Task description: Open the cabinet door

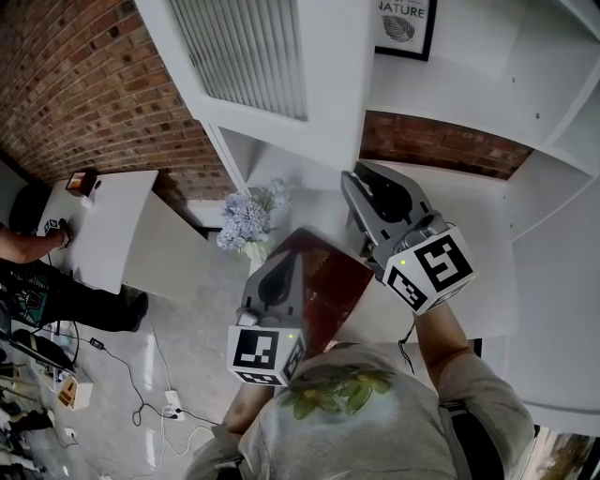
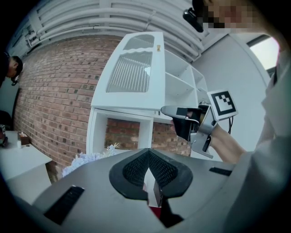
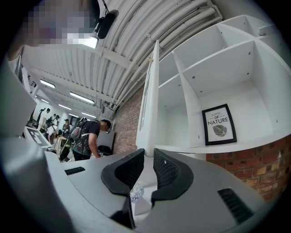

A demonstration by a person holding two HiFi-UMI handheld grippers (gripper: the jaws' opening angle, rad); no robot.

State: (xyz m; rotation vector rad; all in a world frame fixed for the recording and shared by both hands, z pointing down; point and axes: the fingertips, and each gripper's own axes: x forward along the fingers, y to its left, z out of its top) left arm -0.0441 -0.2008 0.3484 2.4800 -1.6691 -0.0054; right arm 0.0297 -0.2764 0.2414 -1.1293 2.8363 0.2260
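Two tools in play. The right tool (image 1: 356, 183) is up at the lower corner of the white cabinet door (image 1: 248, 47), the one with the slatted panel. In the right gripper view the door (image 3: 152, 100) is seen edge-on and its bottom edge runs straight into the narrow gap of the tool (image 3: 149, 154). The jaws are nipped in around it, with a little glassy knob (image 3: 135, 195) deep in the gap too.

The door already stands swung well out from the white cabinet (image 1: 450, 103), so the shelves are bare to view and a framed "NATURE" print (image 1: 405, 23) leans at the back of one.

The left tool (image 1: 283, 267) hangs lower, well apart from the door, tips pressed together on nothing. Just beside it is a bunch of pale blue flowers (image 1: 248, 220). A person (image 1: 28, 272) stands at a white counter (image 1: 108, 220) by the brick wall (image 1: 84, 84).
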